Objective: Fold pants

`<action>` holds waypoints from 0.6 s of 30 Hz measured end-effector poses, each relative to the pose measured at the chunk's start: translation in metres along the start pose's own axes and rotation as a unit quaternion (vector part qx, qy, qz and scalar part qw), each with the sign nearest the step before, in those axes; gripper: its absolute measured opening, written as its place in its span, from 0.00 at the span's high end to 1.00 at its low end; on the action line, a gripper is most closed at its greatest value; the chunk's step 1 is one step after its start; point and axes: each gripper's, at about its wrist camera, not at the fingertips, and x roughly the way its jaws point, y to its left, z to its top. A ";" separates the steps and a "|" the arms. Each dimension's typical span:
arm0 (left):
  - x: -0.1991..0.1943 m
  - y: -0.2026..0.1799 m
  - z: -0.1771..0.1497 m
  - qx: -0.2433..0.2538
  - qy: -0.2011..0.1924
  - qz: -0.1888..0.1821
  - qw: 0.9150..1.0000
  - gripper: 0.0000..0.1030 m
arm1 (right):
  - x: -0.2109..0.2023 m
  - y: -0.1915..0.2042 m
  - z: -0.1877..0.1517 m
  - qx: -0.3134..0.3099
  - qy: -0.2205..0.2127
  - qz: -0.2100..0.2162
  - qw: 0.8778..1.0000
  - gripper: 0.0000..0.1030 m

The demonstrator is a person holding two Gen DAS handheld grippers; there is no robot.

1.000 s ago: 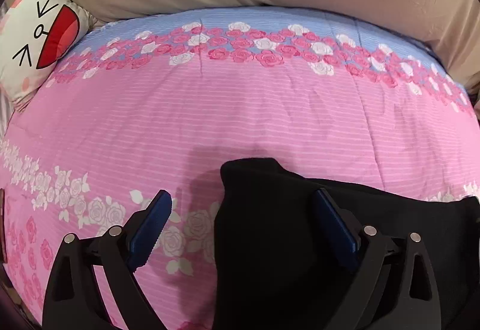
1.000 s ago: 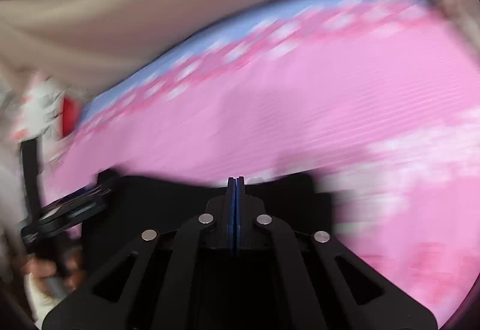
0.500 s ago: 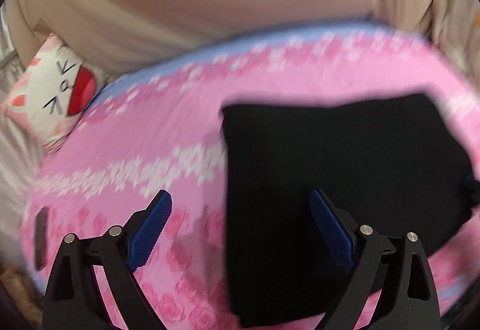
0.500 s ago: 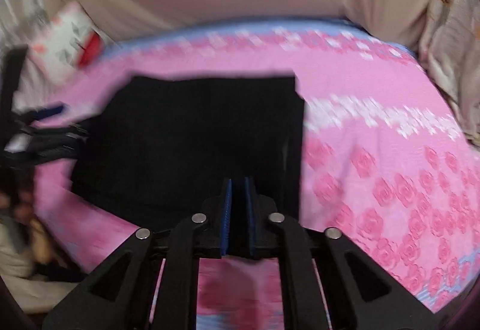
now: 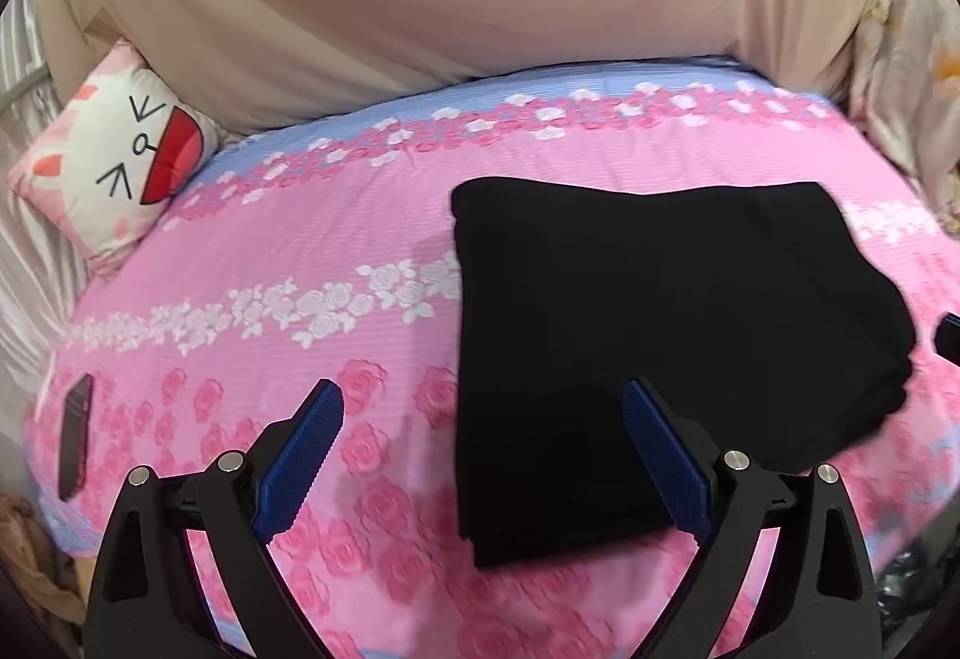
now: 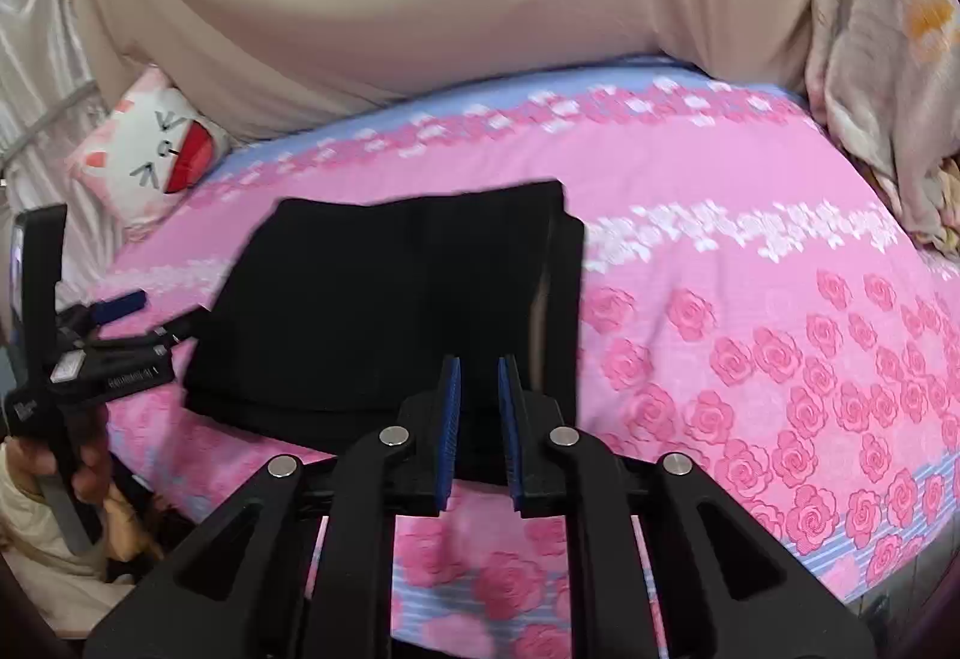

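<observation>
a: so where are the soft black folded pants (image 5: 672, 347) now?

b: they lie flat on the pink bed cover with roses (image 5: 336, 239), in a neat dark block, near the front edge of the bed.

a: is any tool holding them?

b: no. the left tool (image 5: 480, 455) has its blue pads spread wide and nothing sits between them. the right tool (image 6: 480, 419) has its two blue pads close, with a thin gap, and nothing in the gap either. both hang above the bed, not touching the cloth.

a: which way are the pants from each tool?

b: from the left tool they are ahead and to the right. its right pad (image 5: 660, 455) hangs over the near left part of the cloth, and its left pad (image 5: 300, 461) hangs over bare pink cover. from the right tool they are ahead and to the left, and the right edge of the block runs just past its pads.

a: which way does the block run long?

b: i think a bit longer from side to side, but the round lens bends things, so i am not sure.

a: which tool is nearer?

b: they look about the same, one at each near corner. i think the fold looks done. if one more fold is wanted, each tool would take its own near corner.

a: anything else there?

b: a white cat-face pillow (image 5: 120, 155) sits far back on the left, well apart from the pants.
</observation>
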 end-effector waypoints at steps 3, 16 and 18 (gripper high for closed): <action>0.007 -0.015 -0.006 0.025 0.013 0.005 1.000 0.10 | 0.023 0.016 0.001 -0.028 0.017 0.004 0.999 0.87; 0.033 -0.020 -0.023 0.030 0.053 0.020 0.998 0.09 | 0.014 -0.009 -0.003 0.013 0.018 -0.010 1.000 0.83; 0.033 -0.020 -0.024 0.028 0.053 0.020 0.998 0.09 | 0.016 -0.007 -0.001 0.011 0.017 -0.010 1.000 0.83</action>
